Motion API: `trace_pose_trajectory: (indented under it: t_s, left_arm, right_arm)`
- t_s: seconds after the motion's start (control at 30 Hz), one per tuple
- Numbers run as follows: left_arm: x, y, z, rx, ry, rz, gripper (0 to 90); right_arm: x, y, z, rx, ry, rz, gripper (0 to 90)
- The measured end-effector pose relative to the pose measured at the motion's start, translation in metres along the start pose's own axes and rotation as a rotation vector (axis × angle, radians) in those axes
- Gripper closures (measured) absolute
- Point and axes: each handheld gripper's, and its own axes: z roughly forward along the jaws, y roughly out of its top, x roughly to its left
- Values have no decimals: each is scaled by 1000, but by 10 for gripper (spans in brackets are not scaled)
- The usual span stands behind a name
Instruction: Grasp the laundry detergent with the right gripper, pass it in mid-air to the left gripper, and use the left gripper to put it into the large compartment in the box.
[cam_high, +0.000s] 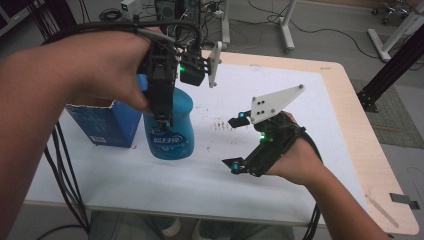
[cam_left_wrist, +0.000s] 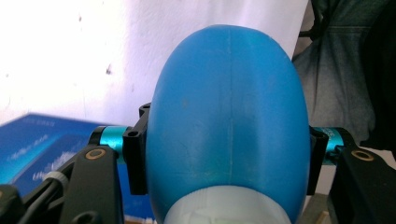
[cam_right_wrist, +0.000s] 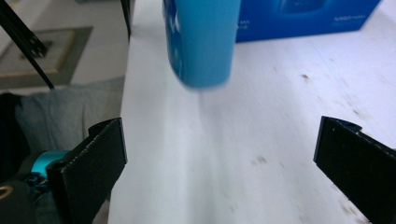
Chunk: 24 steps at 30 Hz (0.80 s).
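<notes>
A blue plastic bottle stands upright on the white table, left of the middle. My left gripper comes down from above and is shut on the bottle's upper body. In the left gripper view the bottle bulges between the two black jaws, its pale neck at the bottom edge. My right gripper is open to the right of the bottle, low over the table, nothing between its fingers. In the right gripper view the bottle stands ahead, beyond the wide-spread jaws.
An open blue cardboard box stands just left of the bottle, touching or nearly touching it. The same blue box lies behind the bottle in the right gripper view. Small dark marks dot the table's middle. Cables hang off the left edge.
</notes>
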Motion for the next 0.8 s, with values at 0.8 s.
trace_pose_trajectory:
  t_s: [0.8]
  left_arm:
    - [59,-105,-104,-52,-12,-762,382]
  right_arm:
    - [4,6,-30,258,-172,-134,6]
